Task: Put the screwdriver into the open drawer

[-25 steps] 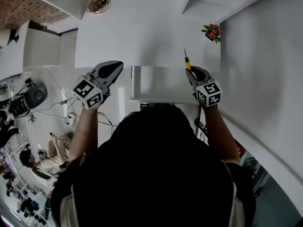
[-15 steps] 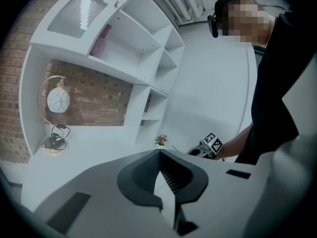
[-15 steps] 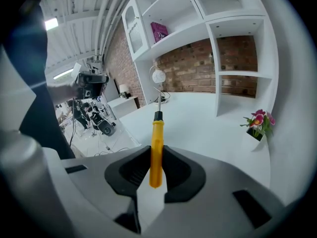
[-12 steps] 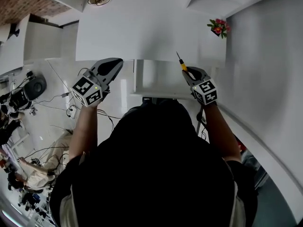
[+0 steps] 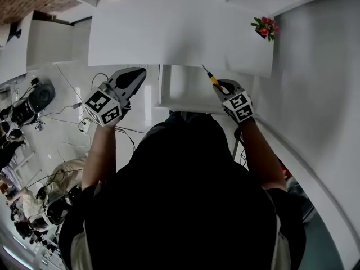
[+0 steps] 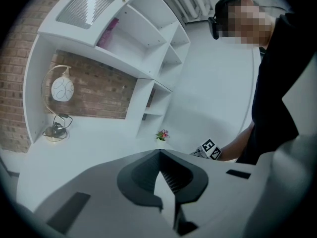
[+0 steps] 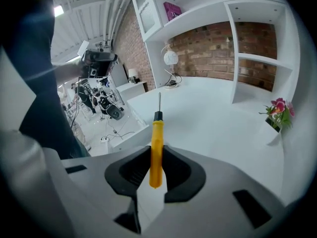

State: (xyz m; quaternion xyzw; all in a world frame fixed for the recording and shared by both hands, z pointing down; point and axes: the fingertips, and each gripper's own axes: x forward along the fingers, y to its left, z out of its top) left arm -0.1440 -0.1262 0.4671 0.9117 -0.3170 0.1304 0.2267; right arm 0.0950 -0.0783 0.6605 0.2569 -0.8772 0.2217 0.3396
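The yellow-handled screwdriver (image 5: 212,79) points away from me with its metal tip leaning left. My right gripper (image 5: 224,86) is shut on its handle. It hangs over the right end of the open white drawer (image 5: 185,90), which sticks out from under the white desk (image 5: 169,32). In the right gripper view the screwdriver (image 7: 156,150) stands pinched between the jaws of the right gripper (image 7: 157,156), shaft upward. My left gripper (image 5: 136,73) hovers left of the drawer, over the floor. Its jaws meet with nothing in them, as the left gripper view (image 6: 159,153) shows.
A small pot of pink flowers (image 5: 264,27) stands at the desk's right, near white shelves (image 7: 247,29). A round lamp (image 7: 171,58) sits at the desk's far side. Cables and equipment (image 5: 34,108) lie on the floor at left.
My right gripper has carried the screwdriver a little left, over the drawer, and its tip now leans further left. The left gripper has barely moved.
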